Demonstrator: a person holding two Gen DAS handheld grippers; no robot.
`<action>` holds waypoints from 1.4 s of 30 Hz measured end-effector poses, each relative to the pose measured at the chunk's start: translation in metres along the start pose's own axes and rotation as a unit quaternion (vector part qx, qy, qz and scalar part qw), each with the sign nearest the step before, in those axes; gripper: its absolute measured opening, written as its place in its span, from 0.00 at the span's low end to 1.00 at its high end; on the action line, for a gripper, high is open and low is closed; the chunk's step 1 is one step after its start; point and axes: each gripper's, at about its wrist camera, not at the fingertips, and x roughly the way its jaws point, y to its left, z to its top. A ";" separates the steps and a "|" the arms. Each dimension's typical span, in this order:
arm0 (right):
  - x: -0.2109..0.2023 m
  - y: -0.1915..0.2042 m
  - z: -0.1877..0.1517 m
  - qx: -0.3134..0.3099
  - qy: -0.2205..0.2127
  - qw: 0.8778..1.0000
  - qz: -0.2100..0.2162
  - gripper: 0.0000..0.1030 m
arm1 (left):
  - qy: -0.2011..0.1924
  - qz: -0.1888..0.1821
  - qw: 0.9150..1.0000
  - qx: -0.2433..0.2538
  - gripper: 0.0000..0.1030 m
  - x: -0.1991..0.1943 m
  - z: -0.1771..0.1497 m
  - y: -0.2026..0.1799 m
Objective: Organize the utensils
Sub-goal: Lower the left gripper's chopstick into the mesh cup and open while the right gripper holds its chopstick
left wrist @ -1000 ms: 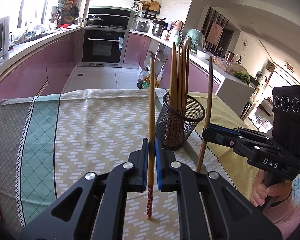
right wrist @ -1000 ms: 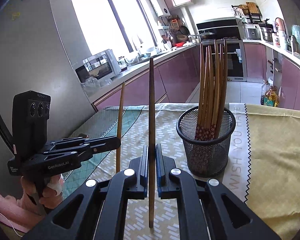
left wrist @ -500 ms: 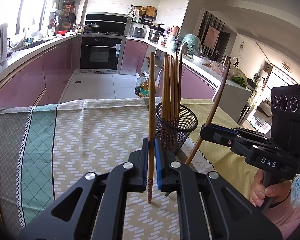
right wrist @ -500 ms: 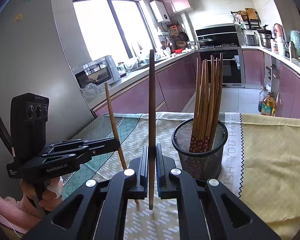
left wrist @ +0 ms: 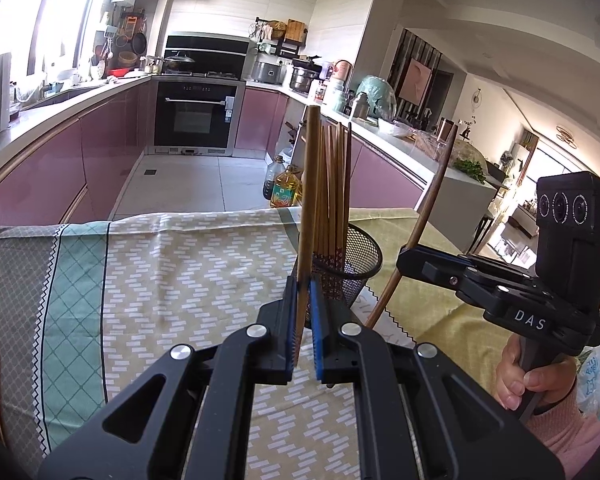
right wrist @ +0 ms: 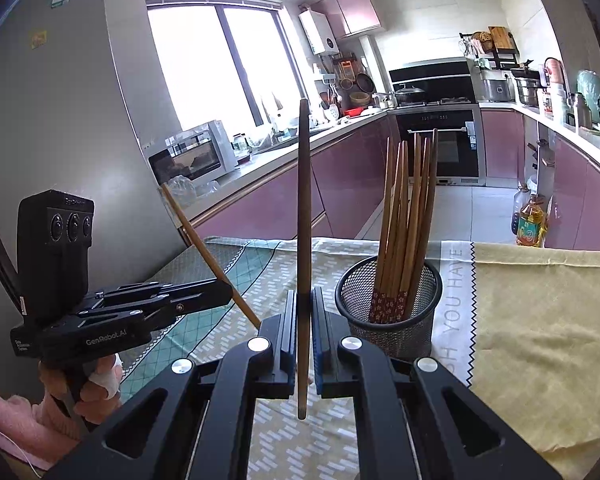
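Left wrist view: nearest, the left gripper (left wrist: 303, 320) is clamped tight on one brown chopstick (left wrist: 307, 208), which stands nearly upright between the blue pads. Just beyond it a black mesh holder (left wrist: 360, 256) sits on the patterned tablecloth (left wrist: 180, 264), with a bundle of chopsticks (left wrist: 334, 200) upright inside. To the right, a hand (left wrist: 528, 376) grips the right gripper (left wrist: 410, 258), pinched shut on a second chopstick (left wrist: 428, 208) that leans away rightward, above the cloth beside the holder. Farther off lie the pink kitchen cabinets (left wrist: 60, 168) and the oven (left wrist: 198, 120).
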 end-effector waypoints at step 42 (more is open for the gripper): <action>-0.006 -0.009 0.008 0.004 -0.015 1.000 -0.011 0.06 | 0.054 0.002 0.998 0.015 0.11 0.043 -0.005 0.003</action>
